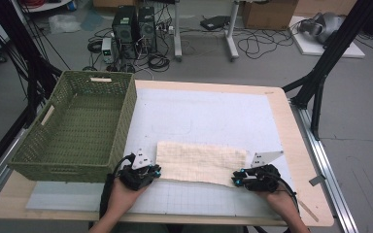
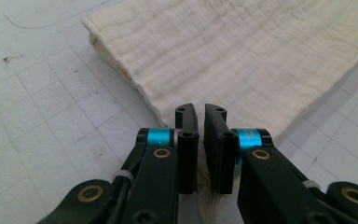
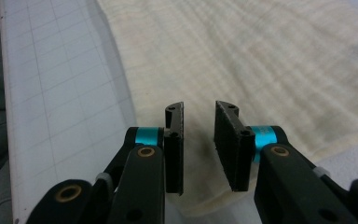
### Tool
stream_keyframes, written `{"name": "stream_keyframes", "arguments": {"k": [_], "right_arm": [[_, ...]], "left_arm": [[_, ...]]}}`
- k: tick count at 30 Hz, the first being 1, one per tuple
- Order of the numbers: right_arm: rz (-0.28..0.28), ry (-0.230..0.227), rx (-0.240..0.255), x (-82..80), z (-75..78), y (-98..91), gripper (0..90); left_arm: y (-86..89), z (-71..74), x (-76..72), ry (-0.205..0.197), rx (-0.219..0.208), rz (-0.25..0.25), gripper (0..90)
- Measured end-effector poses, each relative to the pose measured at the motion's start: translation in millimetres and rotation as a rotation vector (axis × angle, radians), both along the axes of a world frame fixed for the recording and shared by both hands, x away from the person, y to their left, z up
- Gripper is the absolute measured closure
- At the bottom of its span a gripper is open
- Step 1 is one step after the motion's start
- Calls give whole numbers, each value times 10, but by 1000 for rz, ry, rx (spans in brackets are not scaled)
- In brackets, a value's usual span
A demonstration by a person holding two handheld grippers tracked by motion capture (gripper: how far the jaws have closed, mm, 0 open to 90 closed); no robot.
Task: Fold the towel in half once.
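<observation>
On the gridded white mat (image 1: 204,114), both grippers' fingers stand slightly parted over the folded cream cloth (image 1: 201,162), gripping nothing.

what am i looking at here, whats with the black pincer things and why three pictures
A person sits at a table holding a hand-operated claw in each hand: the left claw and the right claw. The wide picture comes from a fixed camera above the table. The other two come from small cameras riding on each claw, looking along its two black jaws. On the white grid mat lies a folded cream cloth, with an empty green woven basket to its left. Each claw sits at one end of the cloth. The left one's jaws are nearly together with cloth in the narrow gap; whether they pinch it is unclear. The right one's jaws stand apart over the cloth, not gripping it.
</observation>
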State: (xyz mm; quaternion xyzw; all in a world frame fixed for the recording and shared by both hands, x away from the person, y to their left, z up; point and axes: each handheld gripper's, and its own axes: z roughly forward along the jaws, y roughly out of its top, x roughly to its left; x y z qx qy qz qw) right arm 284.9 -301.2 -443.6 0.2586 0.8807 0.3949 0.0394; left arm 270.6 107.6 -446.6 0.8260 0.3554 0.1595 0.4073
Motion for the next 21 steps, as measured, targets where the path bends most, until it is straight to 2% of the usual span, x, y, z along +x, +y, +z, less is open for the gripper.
{"name": "stream_keyframes", "arguments": {"k": [5, 10, 13, 14, 18, 21], "right_arm": [[4, 5, 16, 7, 1, 2, 683], [-29, -16, 75, 27, 49, -10, 625], [-56, -26, 116, 40, 91, -17, 586], [-64, -39, 112, 44, 96, -18, 572], [-82, -22, 116, 47, 85, -27, 520], [-93, -30, 126, 55, 85, -43, 486]], "left_arm": [[14, 17, -7, -20, -22, -4, 783], [58, 66, 15, 4, -114, -25, 708], [75, 106, 5, -17, -124, -32, 658], [81, 117, 0, -24, -130, -32, 643], [100, 140, -13, -50, -131, -31, 609], [108, 143, -7, -57, -136, -23, 574]]}}
